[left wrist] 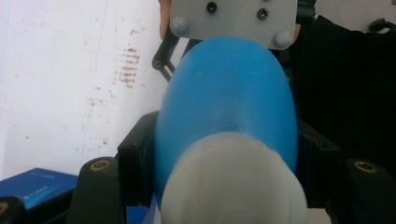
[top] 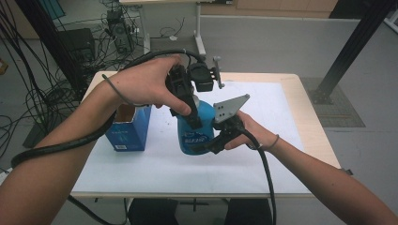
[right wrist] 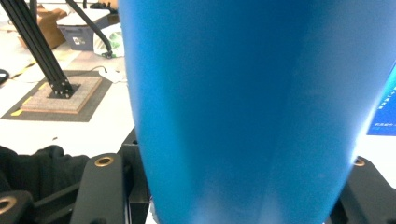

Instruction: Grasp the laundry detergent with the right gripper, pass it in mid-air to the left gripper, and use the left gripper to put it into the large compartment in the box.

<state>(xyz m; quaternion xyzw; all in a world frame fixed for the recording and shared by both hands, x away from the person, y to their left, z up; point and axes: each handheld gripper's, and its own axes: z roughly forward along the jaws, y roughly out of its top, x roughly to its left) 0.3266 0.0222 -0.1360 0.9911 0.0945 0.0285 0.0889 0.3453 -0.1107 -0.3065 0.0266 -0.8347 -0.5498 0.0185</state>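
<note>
Blue bottle (top: 195, 133) standing on the white table (top: 155, 168), just right of the blue box (top: 127, 133). Left gripper (top: 190, 112) coming down from above, hand arched over, clenched on the bottle's white cap (left wrist: 233, 182). Right gripper (top: 211, 143) reaching in level from the bottle's right, squeezing its body.

1. High view: above the near edge of the table (top: 291, 84), looking forward and down; takes in the whole top, blue bottle (top: 195, 129) mid-frame.
2. Left gripper view: directly above the bottle (left wrist: 226, 107), looking down on its white cap (left wrist: 233, 182), very close.
3. Right gripper view: level, pressed up against the bottle's side (right wrist: 252, 107).
4. Shared by all three: the bottle.
</note>
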